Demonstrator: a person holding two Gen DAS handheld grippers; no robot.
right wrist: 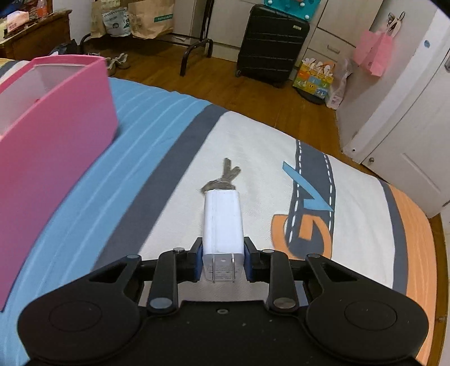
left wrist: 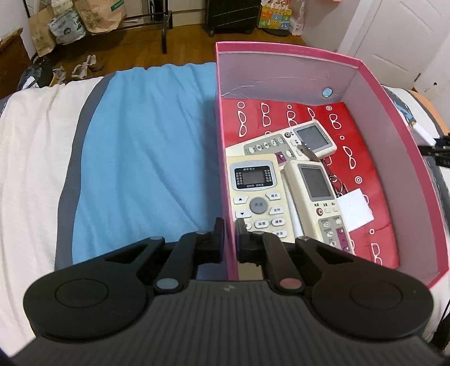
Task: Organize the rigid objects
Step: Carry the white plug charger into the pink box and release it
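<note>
On the bed [right wrist: 253, 146], the pink box [left wrist: 393, 118] holds 3 remotes [left wrist: 256, 194], its near wall pinched by the left gripper [left wrist: 230, 225], while the right gripper [right wrist: 223, 250] clamps a white charger [right wrist: 223, 222] beside keys [right wrist: 226, 176].

A wooden floor [right wrist: 253, 93] runs behind the bed [right wrist: 253, 146] — a black suitcase [right wrist: 270, 42] stands against pale cabinets, paper bags [right wrist: 152, 19] sit on a black metal rack [right wrist: 194, 48], a white door [right wrist: 407, 140] at right.
</note>
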